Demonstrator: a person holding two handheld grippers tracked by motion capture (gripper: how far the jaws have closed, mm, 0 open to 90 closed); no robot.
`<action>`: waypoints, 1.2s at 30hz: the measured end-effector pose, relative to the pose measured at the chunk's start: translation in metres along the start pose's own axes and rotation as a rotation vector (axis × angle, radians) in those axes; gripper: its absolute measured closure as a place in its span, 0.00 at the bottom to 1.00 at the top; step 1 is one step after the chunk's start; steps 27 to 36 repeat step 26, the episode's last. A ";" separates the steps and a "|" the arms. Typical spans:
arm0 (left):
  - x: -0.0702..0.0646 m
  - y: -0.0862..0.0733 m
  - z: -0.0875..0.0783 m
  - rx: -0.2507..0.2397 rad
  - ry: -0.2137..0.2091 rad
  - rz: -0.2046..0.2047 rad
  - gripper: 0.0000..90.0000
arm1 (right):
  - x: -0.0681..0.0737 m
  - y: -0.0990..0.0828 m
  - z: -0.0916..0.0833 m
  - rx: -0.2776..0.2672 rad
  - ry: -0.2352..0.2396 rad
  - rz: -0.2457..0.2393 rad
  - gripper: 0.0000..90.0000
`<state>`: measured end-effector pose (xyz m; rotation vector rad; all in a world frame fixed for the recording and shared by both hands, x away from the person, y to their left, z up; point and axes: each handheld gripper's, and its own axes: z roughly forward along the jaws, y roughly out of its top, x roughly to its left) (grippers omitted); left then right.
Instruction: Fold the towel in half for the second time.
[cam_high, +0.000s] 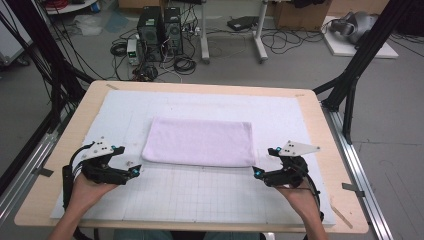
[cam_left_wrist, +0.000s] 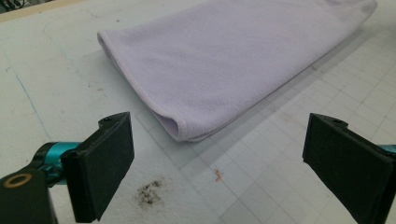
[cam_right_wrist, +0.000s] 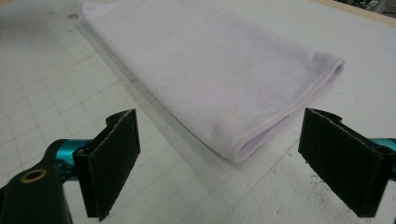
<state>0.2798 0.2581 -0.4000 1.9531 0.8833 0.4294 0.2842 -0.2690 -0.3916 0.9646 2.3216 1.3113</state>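
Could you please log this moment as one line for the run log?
towel: folded, flat on mat | left hand-held gripper: open, near its left corner, apart | right hand-held gripper: open, near its right corner, apart

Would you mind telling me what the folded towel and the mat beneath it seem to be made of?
The towel looks like soft lilac microfibre or terry: matte, fuzzy nap, stitched hem. The mat looks like a smooth, matte white sheet printed with a faint grid, possibly plastic or coated board; it is scuffed and stained.
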 end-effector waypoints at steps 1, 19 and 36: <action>-0.001 -0.001 -0.001 0.002 0.000 0.004 0.11 | 0.000 -0.001 -0.001 -0.002 -0.002 -0.001 0.13; -0.007 -0.016 -0.010 0.027 0.000 0.000 0.11 | 0.000 -0.026 -0.022 -0.005 -0.039 0.023 0.13; -0.009 -0.024 -0.006 0.042 0.000 0.003 0.11 | 0.003 -0.033 -0.020 -0.003 -0.031 0.024 0.13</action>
